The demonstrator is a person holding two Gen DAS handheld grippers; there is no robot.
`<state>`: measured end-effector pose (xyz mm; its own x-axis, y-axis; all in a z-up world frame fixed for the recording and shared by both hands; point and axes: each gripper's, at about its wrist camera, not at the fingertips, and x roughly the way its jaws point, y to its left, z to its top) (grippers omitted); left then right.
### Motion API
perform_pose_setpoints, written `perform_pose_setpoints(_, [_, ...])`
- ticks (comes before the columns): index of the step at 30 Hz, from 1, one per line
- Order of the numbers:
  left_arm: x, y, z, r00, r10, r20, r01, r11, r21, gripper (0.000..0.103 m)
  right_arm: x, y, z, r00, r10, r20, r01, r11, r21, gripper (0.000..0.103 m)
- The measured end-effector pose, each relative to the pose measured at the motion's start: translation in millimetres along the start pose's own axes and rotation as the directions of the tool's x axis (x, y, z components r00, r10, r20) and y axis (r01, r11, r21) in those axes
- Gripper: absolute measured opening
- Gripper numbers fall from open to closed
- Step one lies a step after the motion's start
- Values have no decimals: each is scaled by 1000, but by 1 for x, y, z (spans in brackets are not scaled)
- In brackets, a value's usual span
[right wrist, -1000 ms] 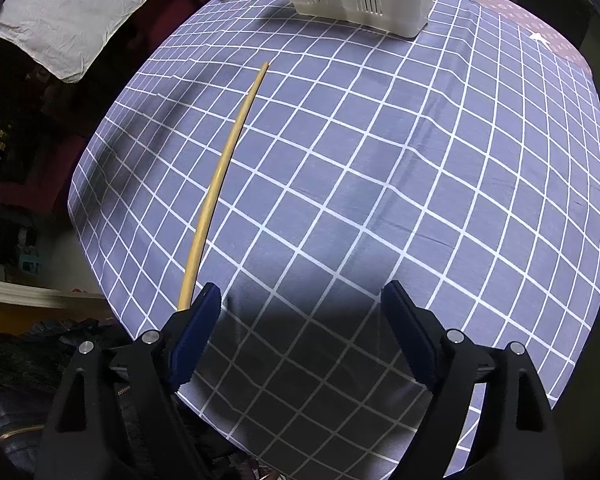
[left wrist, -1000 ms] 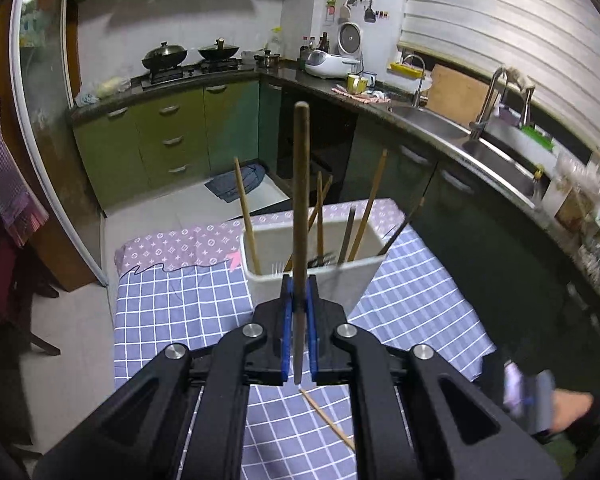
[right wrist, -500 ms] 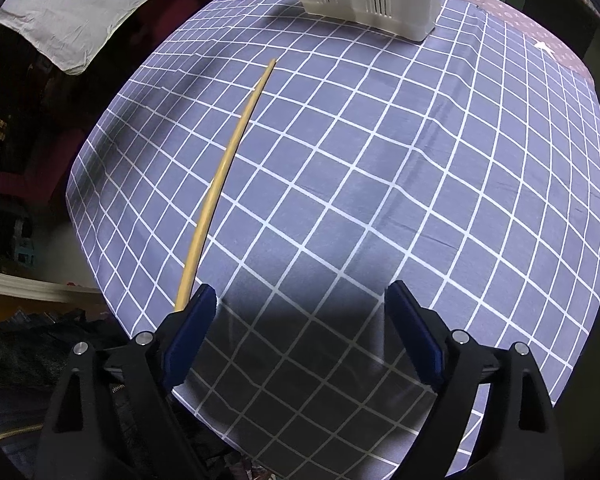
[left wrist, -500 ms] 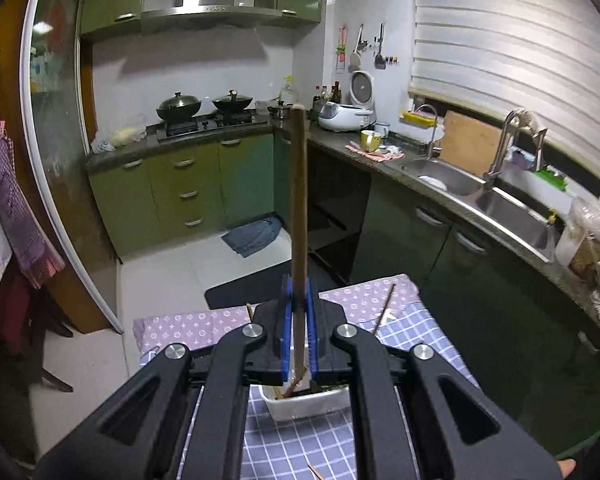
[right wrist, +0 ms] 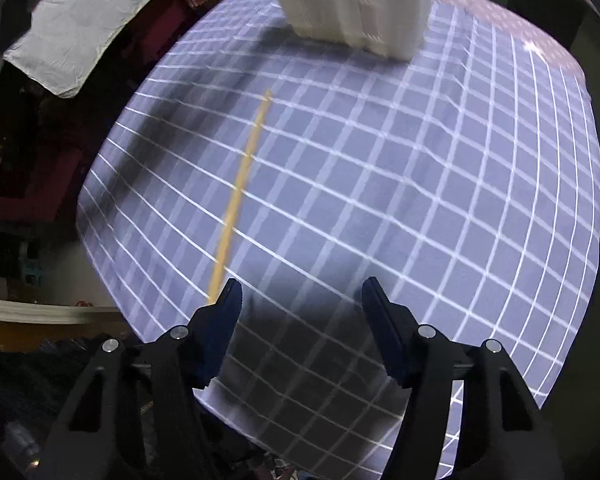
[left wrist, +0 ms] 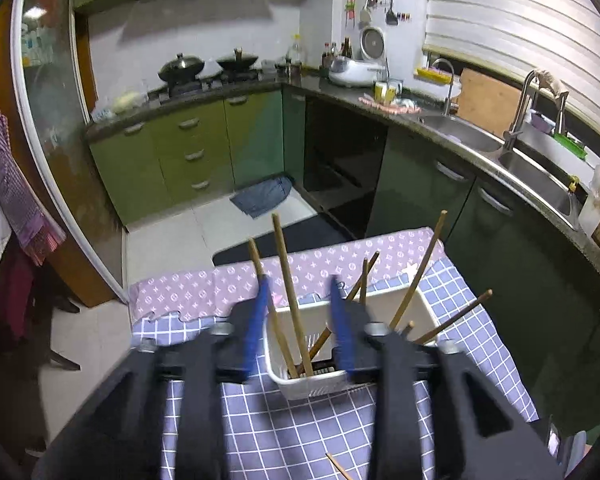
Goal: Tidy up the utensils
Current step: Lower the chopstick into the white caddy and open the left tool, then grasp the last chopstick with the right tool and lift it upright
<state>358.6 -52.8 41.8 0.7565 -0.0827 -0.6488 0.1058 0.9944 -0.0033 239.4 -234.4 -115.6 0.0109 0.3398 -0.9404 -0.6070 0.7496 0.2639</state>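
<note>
My left gripper [left wrist: 299,285] hovers over the white utensil basket [left wrist: 320,386], and its blue jaws are opening. A long wooden chopstick [left wrist: 289,280] stands loose in the basket between them, touched by neither pad. Several more chopsticks [left wrist: 418,276] lean in the basket. Another chopstick [right wrist: 240,192] lies flat on the blue checked tablecloth [right wrist: 420,200]. Its near end sits just outside the left fingertip of my right gripper [right wrist: 302,285]. That gripper points down at the cloth, its jaws are closing, and nothing is between them. The basket [right wrist: 352,8] shows at the top of the right wrist view.
The table's left and near edges [right wrist: 112,280] drop off to dark clutter and a white cloth [right wrist: 84,28]. Beyond the table are the tiled floor [left wrist: 180,236], green cabinets [left wrist: 188,152] and a counter with a sink [left wrist: 540,172]. A chopstick tip [left wrist: 340,469] shows low on the cloth.
The left gripper carried the chopstick over the basket, tipped down and let it go; its jaws now stand apart. The right gripper's jaws narrowed and it rose slightly beside the lying chopstick.
</note>
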Motion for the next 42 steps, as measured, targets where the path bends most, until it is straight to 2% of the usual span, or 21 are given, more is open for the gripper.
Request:
perform_pose_setpoints(2, [-18, 4, -2, 999, 7, 50, -7, 1000, -3, 44, 1, 15, 12, 1000, -4, -8, 4, 1000, -25, 52])
perform_pose_setpoints(4, [-37, 6, -5, 995, 11, 94, -11, 1000, -1, 44, 9, 28, 25, 999, -1, -38, -1, 999, -46, 47])
perform_pose_setpoints(6, [-64, 10, -15, 990, 9, 139, -8, 1000, -9, 46, 19, 36, 37, 997, -31, -66, 27, 997, -66, 47])
perform_pose_setpoints(9, [-93, 18, -39, 987, -10, 159, 14, 999, -29, 48, 36, 38, 52, 992, -64, -108, 58, 996, -63, 47])
perform_pose_setpoints(13, [-116, 23, -71, 988, -39, 150, 46, 998, -44, 49, 45, 37, 67, 988, -86, -125, 80, 995, -56, 45])
perform_pose_setpoints(17, [-126, 27, -97, 991, -64, 116, 70, 996, -48, 51, 52, 46, 81, 984, -115, -133, 106, 992, -75, 39])
perform_pose_setpoints(18, [-125, 27, -101, 992, -73, 107, 78, 996, -49, 51, 55, 49, 84, 982, -124, -141, 114, 990, -80, 38])
perform_pose_setpoints(20, [-123, 26, -109, 993, -86, 82, 90, 995, -48, 52, 61, 50, 87, 976, -146, -161, 134, 988, -82, 29])
perform_pose_setpoints(23, [-120, 26, -115, 994, -97, 60, 99, 994, -40, 52, 69, 53, 91, 968, -183, -174, 170, 981, -88, 23])
perform_pose_setpoints(26, [-119, 24, -120, 993, -105, 49, 106, 994, -29, 52, 72, 53, 93, 964, -191, -186, 177, 980, -92, 22])
perform_pose_setpoints(28, [-117, 22, -122, 993, -108, 43, 109, 994, -26, 52, 73, 57, 93, 955, -232, -183, 213, 970, -115, 15])
perform_pose_setpoints(32, [-115, 20, -124, 993, -115, 31, 116, 993, -21, 53, 82, 56, 100, 962, -190, -195, 179, 981, -70, 7])
perform_pose_setpoints(36, [-112, 21, -127, 994, -111, 17, 111, 994, -18, 54, 81, 56, 96, 973, -160, -164, 150, 986, -73, 7])
perform_pose_setpoints(40, [-110, 25, -126, 994, -108, 6, 108, 994, -34, 54, 58, 44, 84, 991, -99, -92, 95, 994, -51, 7])
perform_pose_setpoints(42, [-112, 28, -126, 995, -98, 13, 99, 994, -36, 55, 34, 42, 75, 998, -63, -19, 62, 997, -41, 7])
